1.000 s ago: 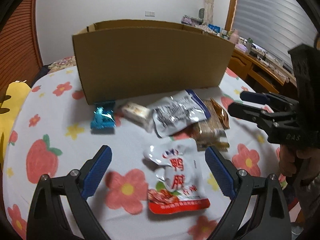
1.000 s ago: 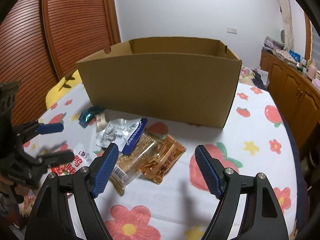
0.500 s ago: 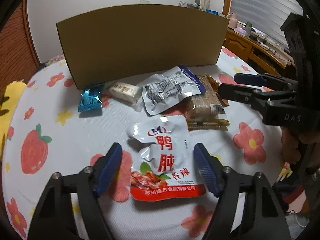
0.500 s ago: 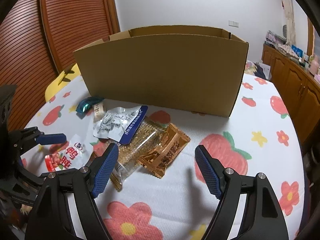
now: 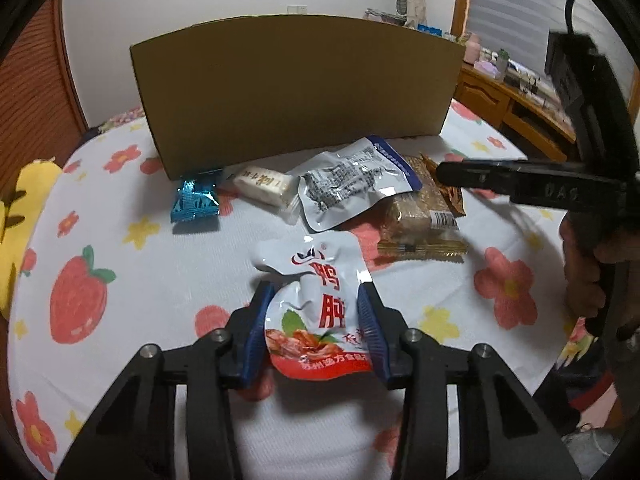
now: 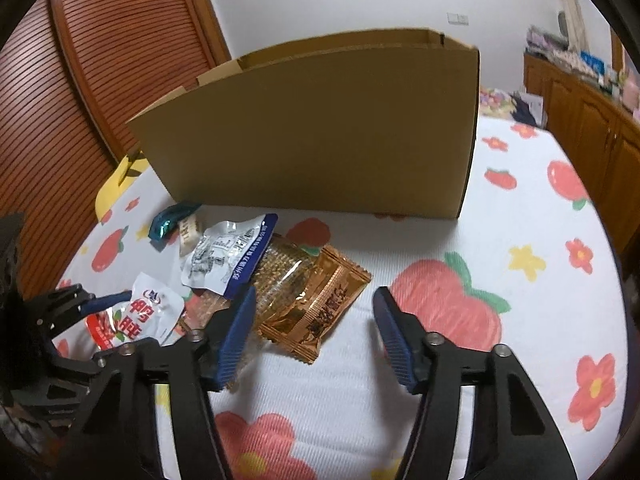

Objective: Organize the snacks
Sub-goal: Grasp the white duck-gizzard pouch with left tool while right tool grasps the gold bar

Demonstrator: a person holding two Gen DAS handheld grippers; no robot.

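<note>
left gripper [image 5: 318, 322]: jaws have just been closing, blue pads now pinched against both side edges of the red-and-white pouch [image 5: 320, 308]
pouch: on the flowered cloth [image 5: 120, 320] in front of the cardboard box [image 5: 296, 88]; long axis runs away from the camera, red end nearest
right gripper [image 6: 314, 332]: jaws have just been narrowing, grasping nothing; gold packet [image 6: 320, 304] lies between them, right pad clear of it
other snacks: silver pouch [image 5: 352, 184], blue wrapper [image 5: 194, 200], white bar [image 5: 264, 184] near the box

Black plastic left claw [image 5: 318, 322] and right claw [image 6: 314, 330], both with ribbed blue pads [image 5: 370, 326], silver screws; lettering reads perhaps "DAS".
</note>
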